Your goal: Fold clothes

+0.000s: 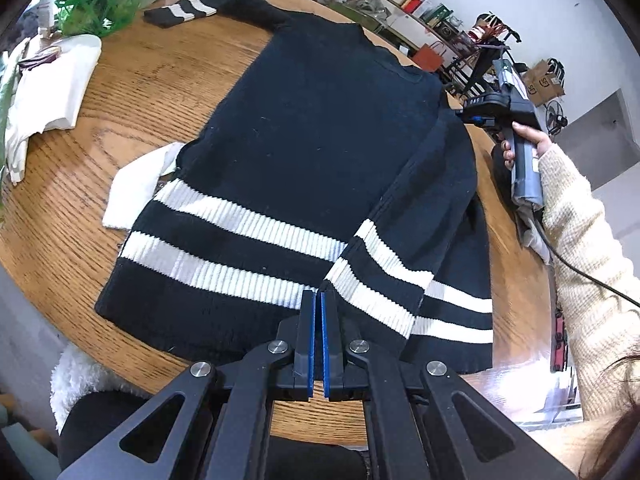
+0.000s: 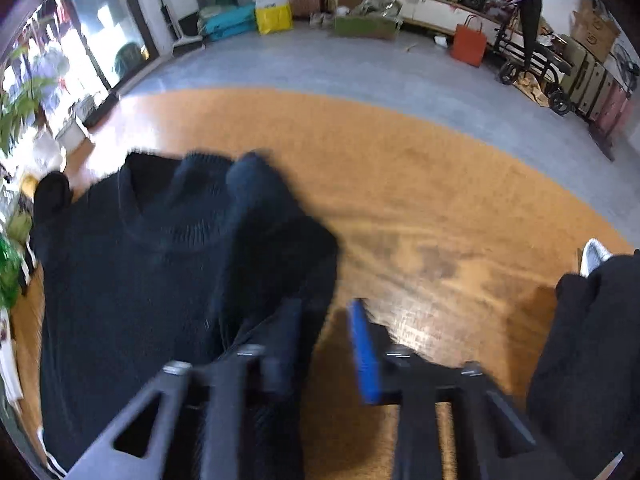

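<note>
A black knit sweater (image 1: 320, 132) with white stripes at hem and cuffs lies flat on the round wooden table (image 1: 152, 80). Its right sleeve (image 1: 404, 232) is folded down over the body. Its left sleeve (image 1: 188, 10) stretches out at the far side. My left gripper (image 1: 319, 298) is shut and empty, above the hem. My right gripper (image 1: 480, 114) is held at the sweater's right shoulder. In the right wrist view the right gripper (image 2: 326, 306) is open and empty, beside the bunched shoulder (image 2: 276, 232) of the sweater (image 2: 132, 280). That view is blurred.
A white garment (image 1: 136, 192) lies partly under the sweater's left side. More white cloth (image 1: 52, 88) and a green mesh bag (image 1: 100, 8) sit at the table's far left. Beyond the table lie a grey floor (image 2: 360, 68), shelves and boxes.
</note>
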Motion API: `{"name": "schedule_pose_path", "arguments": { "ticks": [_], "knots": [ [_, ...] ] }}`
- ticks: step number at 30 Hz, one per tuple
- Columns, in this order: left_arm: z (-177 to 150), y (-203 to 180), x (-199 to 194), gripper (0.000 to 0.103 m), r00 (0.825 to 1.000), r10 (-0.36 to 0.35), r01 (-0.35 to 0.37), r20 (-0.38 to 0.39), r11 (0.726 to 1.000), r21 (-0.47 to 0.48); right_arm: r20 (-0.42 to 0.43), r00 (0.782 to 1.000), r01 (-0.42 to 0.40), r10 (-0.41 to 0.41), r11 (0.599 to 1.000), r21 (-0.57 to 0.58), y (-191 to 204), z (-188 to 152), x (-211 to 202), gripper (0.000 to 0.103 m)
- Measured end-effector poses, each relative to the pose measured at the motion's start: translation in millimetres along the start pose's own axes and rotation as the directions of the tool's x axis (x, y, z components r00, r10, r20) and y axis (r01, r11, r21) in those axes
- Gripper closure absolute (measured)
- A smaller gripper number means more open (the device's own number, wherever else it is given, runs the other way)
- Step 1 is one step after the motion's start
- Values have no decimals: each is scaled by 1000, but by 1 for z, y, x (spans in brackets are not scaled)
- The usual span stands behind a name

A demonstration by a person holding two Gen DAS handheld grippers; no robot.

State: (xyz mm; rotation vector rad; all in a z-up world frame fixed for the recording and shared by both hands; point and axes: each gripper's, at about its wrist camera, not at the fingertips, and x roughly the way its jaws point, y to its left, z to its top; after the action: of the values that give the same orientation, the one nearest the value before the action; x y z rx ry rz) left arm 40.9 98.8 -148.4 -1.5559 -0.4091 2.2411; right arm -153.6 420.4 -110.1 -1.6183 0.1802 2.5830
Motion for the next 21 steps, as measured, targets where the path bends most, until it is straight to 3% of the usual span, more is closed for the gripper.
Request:
{"name": "schedule_pose_path", "arguments": {
  "ticks": [2,6,8,10,17,21],
  "knots": [
    [0,-1,-1,101,1000,-3,3,-1,1000,4,-5,1000,-8,8,1000,15,-2,-1,1,99],
    [-1,-2,-1,101,1000,-12,12,-7,1000,11,-14,1000,-25,25,999,45,-7,-4,4,101],
    [-1,-2,0,101,1000,-17,17,-11,1000,13,-18,999,-33,34,998,59,-9,-5,5,93],
    [-1,-2,-1,101,1000,-23,23,-13,1000,10,-22,999,-41,43,996,74,-11,-6,6,51],
    [-1,-1,-3,101,999,-36,36,-12,999,6,-35,997,-69,74,990,127,-19,-11,11,53],
    [-1,-1,-2,101,1000,-17,18,-12,1000,3,-36,996,-74,79,990,122,-17,-16,12,84]
  ]
}}
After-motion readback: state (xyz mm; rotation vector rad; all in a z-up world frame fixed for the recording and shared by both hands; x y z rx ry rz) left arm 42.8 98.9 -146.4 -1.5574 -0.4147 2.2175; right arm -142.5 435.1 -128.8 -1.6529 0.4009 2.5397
